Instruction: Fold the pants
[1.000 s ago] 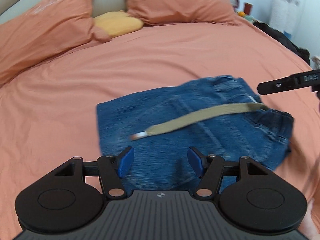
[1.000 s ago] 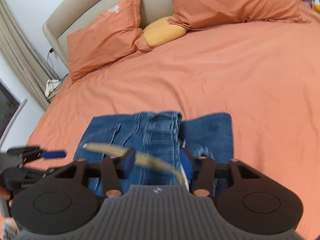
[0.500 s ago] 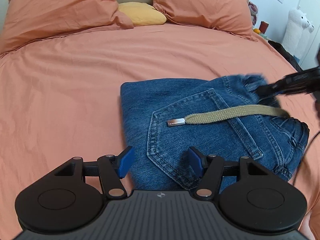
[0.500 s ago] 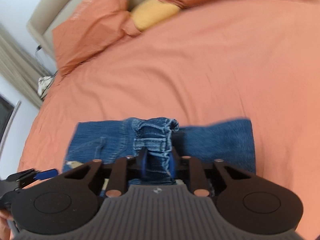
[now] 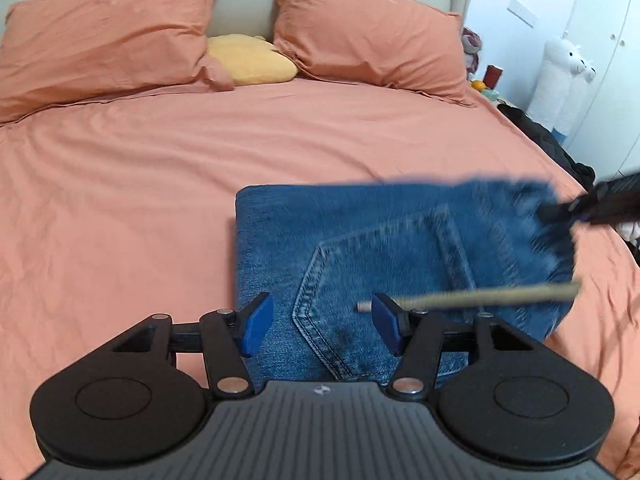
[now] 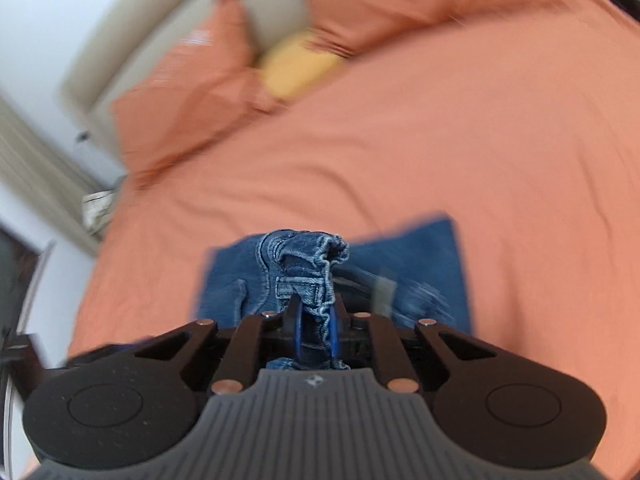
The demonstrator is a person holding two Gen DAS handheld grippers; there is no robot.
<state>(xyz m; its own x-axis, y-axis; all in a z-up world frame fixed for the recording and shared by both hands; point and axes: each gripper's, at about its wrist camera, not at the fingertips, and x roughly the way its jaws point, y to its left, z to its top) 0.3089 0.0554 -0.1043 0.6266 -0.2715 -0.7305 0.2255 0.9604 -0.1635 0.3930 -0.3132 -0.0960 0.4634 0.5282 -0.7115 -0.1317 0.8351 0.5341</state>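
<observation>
Folded blue jeans (image 5: 360,248) lie on the orange bed, back pocket up, blurred at their right end. A tan belt strap (image 5: 480,298) hangs across their near side. My left gripper (image 5: 322,322) hovers over the jeans' near edge. Its jaws are closing but still stand wide, with denim showing in the gap and the pads not pressing on it. In the right wrist view, my right gripper (image 6: 315,328) is closing tight on the bunched waistband (image 6: 308,256) and holds it above the rest of the jeans (image 6: 420,248). From the left wrist view the right gripper (image 5: 560,210) shows at the jeans' right end.
Two orange pillows (image 5: 112,36) and a yellow cushion (image 5: 248,60) lie at the head of the bed (image 5: 120,200). A white plush llama (image 5: 560,80) and dark clothes (image 5: 552,140) are past the bed's right edge. A curtain (image 6: 36,184) hangs on the left.
My right gripper has shut on the jeans' waistband and lifted it. The belt strap has swung nearer to my left gripper, which has drawn back and turned toward the pillows.
</observation>
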